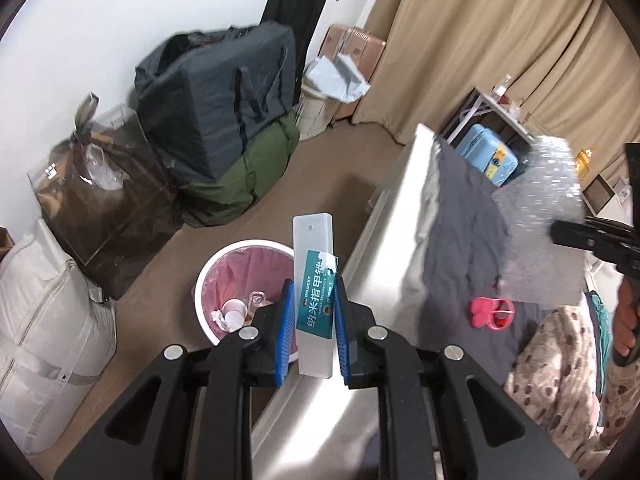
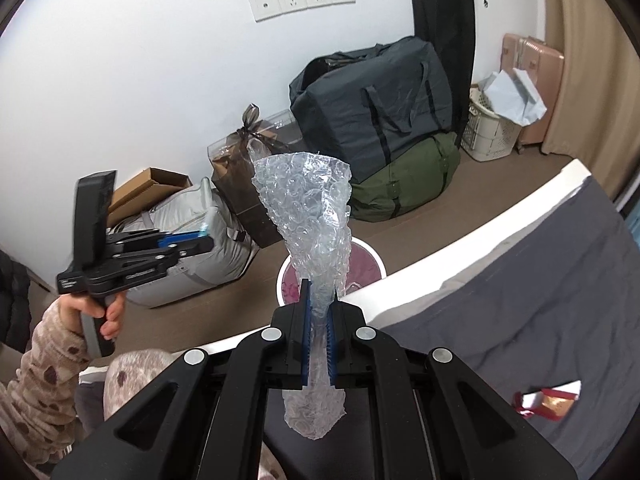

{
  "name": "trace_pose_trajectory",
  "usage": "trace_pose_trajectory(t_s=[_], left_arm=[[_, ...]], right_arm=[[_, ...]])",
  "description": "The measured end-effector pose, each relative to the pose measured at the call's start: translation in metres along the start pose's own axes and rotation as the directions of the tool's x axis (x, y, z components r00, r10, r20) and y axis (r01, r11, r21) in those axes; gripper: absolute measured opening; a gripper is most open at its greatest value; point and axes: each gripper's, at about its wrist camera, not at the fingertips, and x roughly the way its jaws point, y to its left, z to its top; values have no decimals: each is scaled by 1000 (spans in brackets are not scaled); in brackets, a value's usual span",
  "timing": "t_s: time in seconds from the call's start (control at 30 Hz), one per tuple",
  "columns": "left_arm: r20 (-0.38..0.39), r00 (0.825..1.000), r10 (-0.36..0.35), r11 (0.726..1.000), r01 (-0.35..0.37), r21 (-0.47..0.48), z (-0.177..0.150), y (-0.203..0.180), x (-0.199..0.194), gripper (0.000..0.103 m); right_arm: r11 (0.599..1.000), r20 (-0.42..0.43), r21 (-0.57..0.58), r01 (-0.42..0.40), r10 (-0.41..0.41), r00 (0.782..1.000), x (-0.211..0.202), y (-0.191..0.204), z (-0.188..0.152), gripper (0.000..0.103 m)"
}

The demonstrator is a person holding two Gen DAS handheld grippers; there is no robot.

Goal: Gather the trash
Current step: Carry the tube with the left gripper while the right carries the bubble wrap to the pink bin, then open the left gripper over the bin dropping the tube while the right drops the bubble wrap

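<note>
My left gripper [image 1: 313, 300] is shut on a frosted plastic nail-file case [image 1: 314, 276] with a teal label, held upright just above the near rim of the white trash bin [image 1: 208, 276]. The bin has a pink liner and holds cups and crumpled paper. My right gripper [image 2: 319, 316] is shut on a strip of clear bubble wrap [image 2: 308, 200] that stands up over the same bin [image 2: 370, 258], beyond the bed's edge. In the left wrist view the bubble wrap [image 1: 540, 220] and right gripper [image 1: 560, 234] show at the right. The left gripper [image 2: 200, 236] appears at the left of the right wrist view.
The bed with a grey sheet [image 1: 460, 216] and white edge [image 2: 440, 280] lies between me and the bin. A pink clip [image 1: 490, 312] and a red wrapper [image 2: 548, 400] lie on it. Bags [image 1: 216, 100], a brown sack [image 1: 104, 200], a laundry basket [image 2: 492, 128] and suitcases line the wall.
</note>
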Motion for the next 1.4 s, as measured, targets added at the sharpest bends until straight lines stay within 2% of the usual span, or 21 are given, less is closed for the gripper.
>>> trace_pose_trajectory(t_s=[0.27, 0.43, 0.63, 0.67, 0.7, 0.73, 0.77, 0.87, 1.07, 1.27, 1.4], left_arm=[[-81, 996, -36, 999, 35, -8, 12, 35, 80, 18], [-146, 987, -64, 998, 61, -27, 14, 53, 130, 18], [-228, 973, -45, 999, 39, -30, 10, 66, 186, 20], [-247, 968, -48, 998, 38, -43, 10, 69, 192, 35], [-273, 961, -49, 997, 32, -67, 8, 72, 200, 65], [-276, 960, -48, 996, 26, -81, 8, 73, 201, 81], [-268, 962, -45, 995, 21, -93, 8, 74, 200, 98], [-232, 972, -44, 994, 20, -106, 4, 73, 184, 98], [-205, 977, 62, 989, -87, -116, -9, 79, 134, 98], [-117, 980, 163, 965, -182, -187, -28, 94, 51, 98], [-29, 976, 217, 937, -217, -275, -45, 102, -16, 98]], right_arm=[[999, -62, 37, 15, -13, 998, 53, -12, 12, 5], [998, -99, 67, 17, -11, 995, 83, -21, 17, 5], [996, -127, 89, 28, -17, 992, 104, -31, 20, 5], [995, -130, 95, 32, -20, 991, 106, -33, 20, 5], [994, -133, 102, 36, -22, 991, 107, -36, 20, 5], [993, -136, 108, 38, -23, 990, 107, -37, 20, 5], [993, -137, 111, 40, -25, 990, 108, -38, 20, 5], [992, -138, 117, 42, -26, 990, 107, -41, 19, 5], [993, -127, 114, 15, 0, 992, 104, -30, 19, 5], [997, -134, 74, -36, 46, 990, 111, -3, 29, 5], [997, -210, 41, -65, 72, 975, 152, 17, 50, 5]])
